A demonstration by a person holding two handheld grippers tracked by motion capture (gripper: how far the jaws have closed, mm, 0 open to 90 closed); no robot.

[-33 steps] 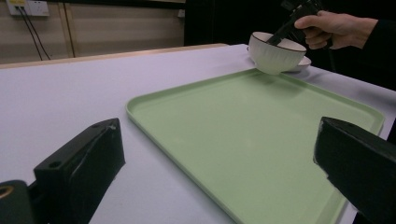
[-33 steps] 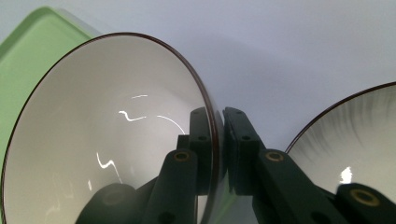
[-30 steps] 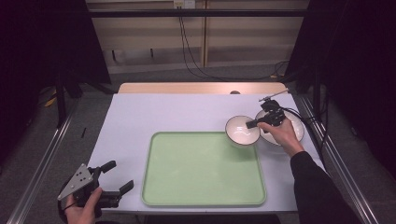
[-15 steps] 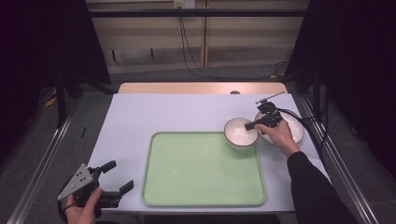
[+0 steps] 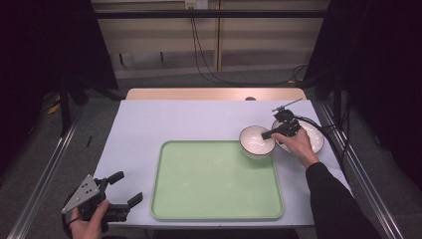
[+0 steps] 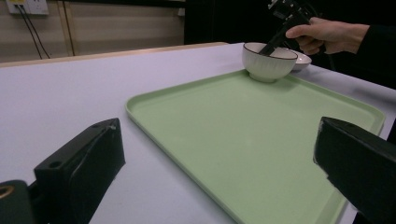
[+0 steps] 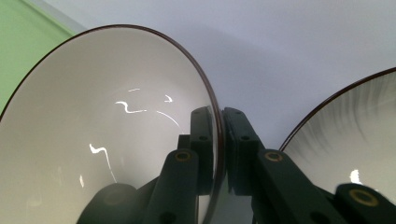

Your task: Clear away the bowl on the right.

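Right claw [image 5: 264, 134] is clenched on the rim of the white bowl [image 5: 256, 141] — one jaw inside the wall, one outside, as the right gripper view shows it [image 7: 218, 140]. The bowl sits on the worktop [image 5: 199, 119] at the far right corner of the green tray [image 5: 214, 184], touching or just overlapping its edge; can't tell if it's lifted clear. A second dish, a shallow white plate-bowl [image 5: 313, 137], sits just beside it on the right, close enough to knock.

Left claw [image 5: 122, 199] is released, jaws wide with nothing between them, parked at the near left corner of the worktop, well apart from the tray contents.

Handling, my read:
- Glazed ceramic — stiff, brittle, slick. Chips if it clinks the neighbouring dish or drops onto the tray lip.
- Moderately heavy for a one-sided rim pinch; weight hangs off the grip, so it will want to pivot and tilt.
- Rim is the only place a narrow claw can hold. Keep the pinch deep on the wall, move slow, keep it low.
- Probable next move: carry it onto the tray.
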